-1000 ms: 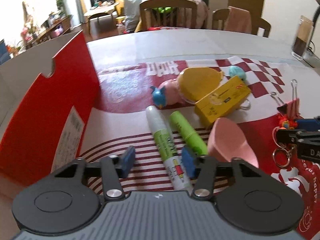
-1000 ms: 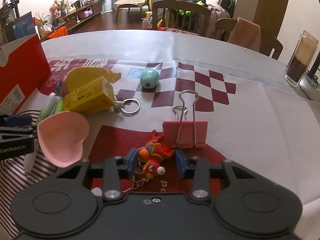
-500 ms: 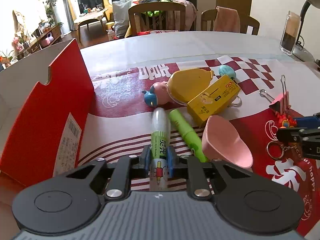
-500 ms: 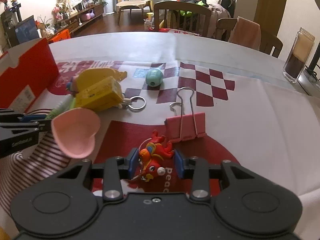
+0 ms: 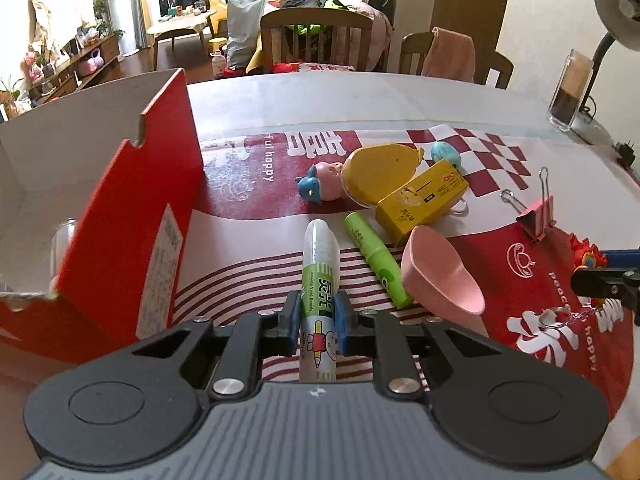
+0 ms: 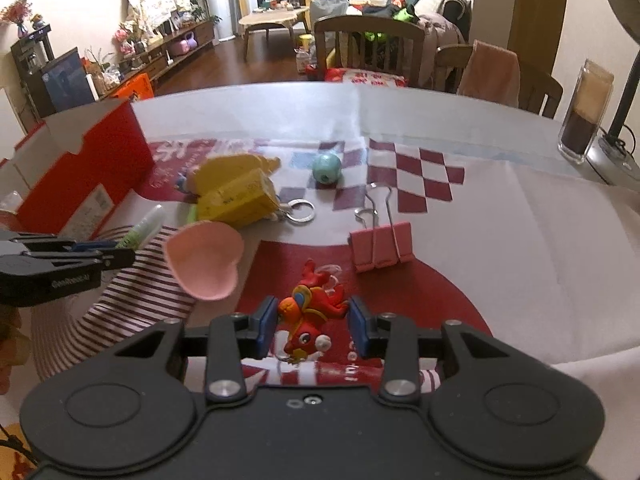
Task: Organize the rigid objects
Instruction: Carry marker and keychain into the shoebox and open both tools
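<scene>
My left gripper [image 5: 318, 318] is shut on a white and green glue bottle [image 5: 319, 280] and holds it above the striped cloth, beside the open red box [image 5: 132, 216]. My right gripper [image 6: 312, 326] is shut on a red dragon keychain [image 6: 310, 312], lifted a little off the cloth. A green marker [image 5: 374, 258], a pink heart-shaped scoop [image 5: 440, 274], a yellow box [image 5: 422, 202], a yellow toy [image 5: 380, 172], a pink and blue pig toy [image 5: 324, 186], a teal egg [image 5: 445, 152] and a pink binder clip [image 6: 382, 246] lie on the cloth.
The red box stands at the left in the right wrist view [image 6: 86, 176] too, with a clear item inside it [image 5: 62, 240]. A glass container [image 6: 586, 120] and a lamp base [image 6: 616, 160] stand at the far right. Chairs [image 6: 368, 50] stand behind the table.
My left gripper shut on the glue bottle and lifted it toward the box. My right gripper tightened on the dragon keychain and raised it, drawing back from the binder clip.
</scene>
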`<state>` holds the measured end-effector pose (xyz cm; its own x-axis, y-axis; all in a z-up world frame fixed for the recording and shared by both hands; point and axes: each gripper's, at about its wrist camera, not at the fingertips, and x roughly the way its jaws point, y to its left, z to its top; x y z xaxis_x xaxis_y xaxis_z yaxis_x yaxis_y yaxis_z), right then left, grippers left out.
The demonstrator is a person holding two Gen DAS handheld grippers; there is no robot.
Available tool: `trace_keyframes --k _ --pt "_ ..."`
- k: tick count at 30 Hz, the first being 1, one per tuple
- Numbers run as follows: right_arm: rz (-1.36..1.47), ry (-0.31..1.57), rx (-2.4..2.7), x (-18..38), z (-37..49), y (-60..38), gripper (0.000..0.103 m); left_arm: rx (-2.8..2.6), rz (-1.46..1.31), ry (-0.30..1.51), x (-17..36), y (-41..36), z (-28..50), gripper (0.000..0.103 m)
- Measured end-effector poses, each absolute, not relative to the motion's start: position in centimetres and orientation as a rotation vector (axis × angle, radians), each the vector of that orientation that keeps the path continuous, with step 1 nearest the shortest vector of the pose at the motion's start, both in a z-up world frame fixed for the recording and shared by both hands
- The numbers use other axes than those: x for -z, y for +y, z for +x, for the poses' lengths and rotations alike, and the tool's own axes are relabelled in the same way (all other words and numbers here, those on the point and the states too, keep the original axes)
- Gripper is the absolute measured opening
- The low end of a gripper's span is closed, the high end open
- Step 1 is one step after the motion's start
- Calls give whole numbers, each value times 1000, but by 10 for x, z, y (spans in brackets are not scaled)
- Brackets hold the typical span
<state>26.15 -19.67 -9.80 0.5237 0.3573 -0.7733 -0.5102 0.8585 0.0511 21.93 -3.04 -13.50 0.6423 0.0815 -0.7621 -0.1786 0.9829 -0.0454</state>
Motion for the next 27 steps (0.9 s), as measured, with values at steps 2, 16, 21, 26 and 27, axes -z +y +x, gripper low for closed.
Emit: trace_keyframes --k 2,16,21,26,27 --pt "-183 873 -531 90 257 -194 37 -141 -116 854 130 -29 213 17" --pt "-178 828 -596 31 232 -146 37 -56 -162 803 73 -8 187 17" --pt "-166 808 -633 9 229 -120 37 -33 -168 776 49 10 182 17" --pt "-145 799 -673 -8 229 -89 37 -35 -178 762 29 38 176 17" --pt "-146 796 -681 -10 228 -82 37 -37 -179 758 26 44 175 17"
